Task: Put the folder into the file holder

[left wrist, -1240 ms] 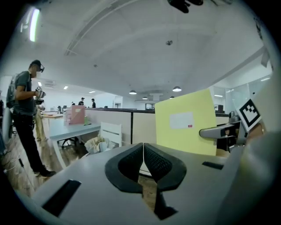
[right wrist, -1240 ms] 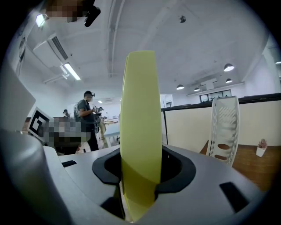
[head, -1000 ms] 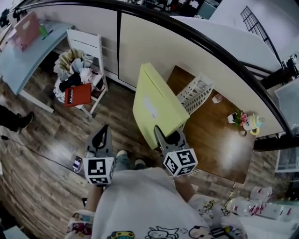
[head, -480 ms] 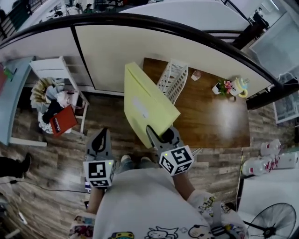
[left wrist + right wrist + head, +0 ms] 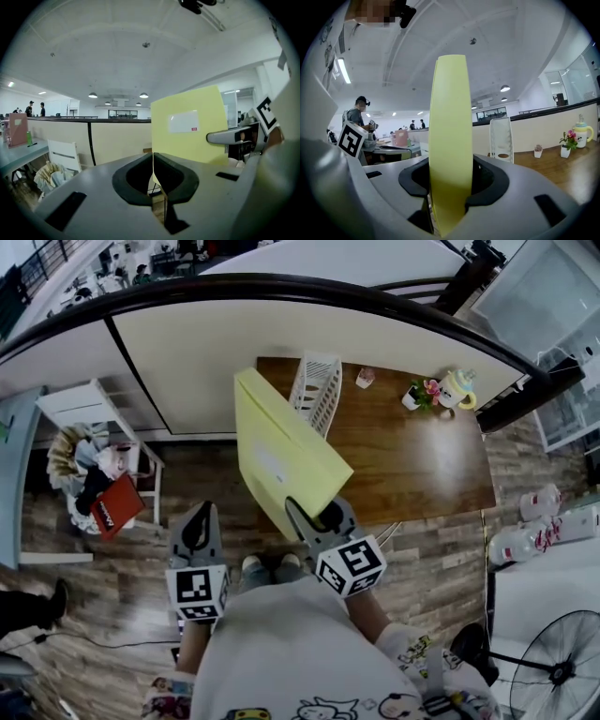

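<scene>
Bright, even indoor light falls from above. Round ceiling lamps (image 5: pixel 93 95) glow far off in the left gripper view, and a strip light (image 5: pixel 343 70) burns at the left of the right gripper view. In the head view a faint pale sheen lies on the wooden table (image 5: pixel 422 465), and shadows on the floor (image 5: pixel 122 615) are soft. Every view bulges: the dark rail (image 5: pixel 281 285) bows into an arc, and both gripper views fade to black at the corners. The yellow folder (image 5: pixel 450 140), very near the right lens, looks soft and blurred, while the far room is sharper.
</scene>
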Available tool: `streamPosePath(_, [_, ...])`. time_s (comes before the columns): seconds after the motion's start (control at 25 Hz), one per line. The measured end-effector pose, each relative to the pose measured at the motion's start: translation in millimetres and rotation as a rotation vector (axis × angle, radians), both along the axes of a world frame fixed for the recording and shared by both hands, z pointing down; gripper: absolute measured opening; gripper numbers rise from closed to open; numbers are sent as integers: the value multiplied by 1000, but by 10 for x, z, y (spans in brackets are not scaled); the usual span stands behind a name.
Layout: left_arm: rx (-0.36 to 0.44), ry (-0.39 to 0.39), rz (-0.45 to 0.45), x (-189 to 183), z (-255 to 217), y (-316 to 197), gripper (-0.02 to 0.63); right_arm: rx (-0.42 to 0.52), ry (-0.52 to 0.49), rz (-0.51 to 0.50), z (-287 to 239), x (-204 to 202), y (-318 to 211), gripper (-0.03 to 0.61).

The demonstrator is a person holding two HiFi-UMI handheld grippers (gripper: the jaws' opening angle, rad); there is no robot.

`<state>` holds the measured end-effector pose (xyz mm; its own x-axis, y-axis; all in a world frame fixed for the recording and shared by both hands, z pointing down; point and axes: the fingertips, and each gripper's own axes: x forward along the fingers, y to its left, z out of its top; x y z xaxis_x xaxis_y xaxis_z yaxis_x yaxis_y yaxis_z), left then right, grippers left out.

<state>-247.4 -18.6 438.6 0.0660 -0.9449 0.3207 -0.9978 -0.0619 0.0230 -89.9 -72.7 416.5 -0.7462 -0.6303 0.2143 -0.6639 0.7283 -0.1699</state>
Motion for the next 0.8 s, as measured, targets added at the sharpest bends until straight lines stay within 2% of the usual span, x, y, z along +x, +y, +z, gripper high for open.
streamPosePath(0.48, [25, 21, 64, 405, -64, -155, 6, 16, -64, 68, -284, 417, -33, 172])
streamPosePath(0.8, [37, 28, 134, 679, -87, -293, 6, 0, -164, 141, -492, 749, -63, 172])
